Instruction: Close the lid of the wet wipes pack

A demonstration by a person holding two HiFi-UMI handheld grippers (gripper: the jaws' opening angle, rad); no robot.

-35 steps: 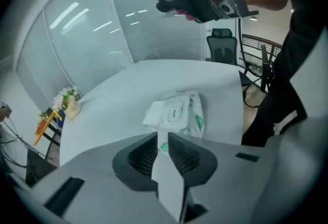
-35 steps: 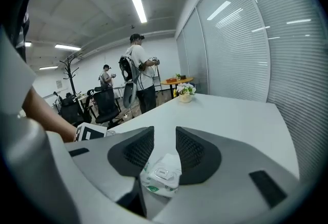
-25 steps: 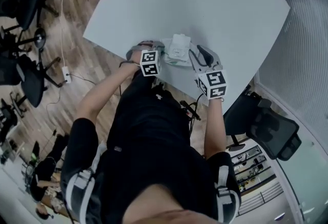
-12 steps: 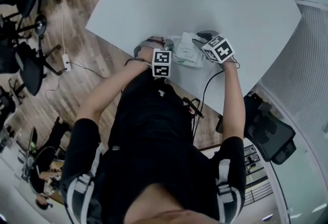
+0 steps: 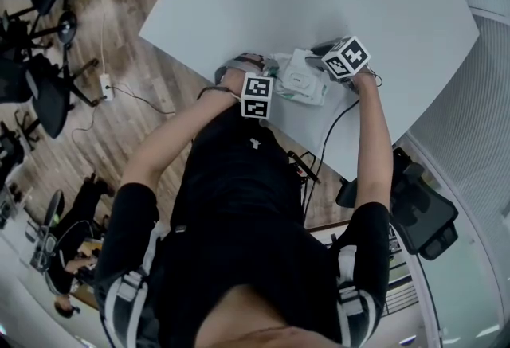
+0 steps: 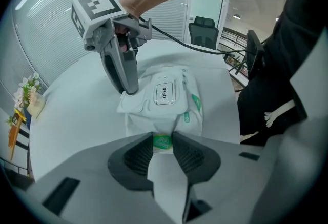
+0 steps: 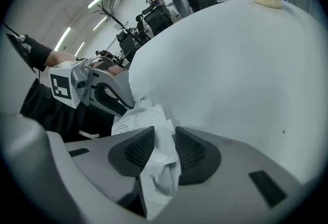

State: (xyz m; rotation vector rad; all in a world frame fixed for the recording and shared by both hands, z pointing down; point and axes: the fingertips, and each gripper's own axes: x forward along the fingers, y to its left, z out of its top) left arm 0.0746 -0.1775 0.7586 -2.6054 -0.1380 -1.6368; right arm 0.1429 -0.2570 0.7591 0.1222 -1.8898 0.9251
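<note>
L gripper (image 6: pixel 163 138) is clamped on the near seal of the wet wipes pack (image 6: pixel 171 115), which lies on the table (image 6: pixel 77 115) w/ its lid (image 6: pixel 165 92) looking flat. R gripper (image 7: pixel 164 133) has jaws slightly apart, straddling the crumpled far end. Risk: R jaws snag the film instead of pressing the lid, so the pack buckles and the flap lifts.
</note>
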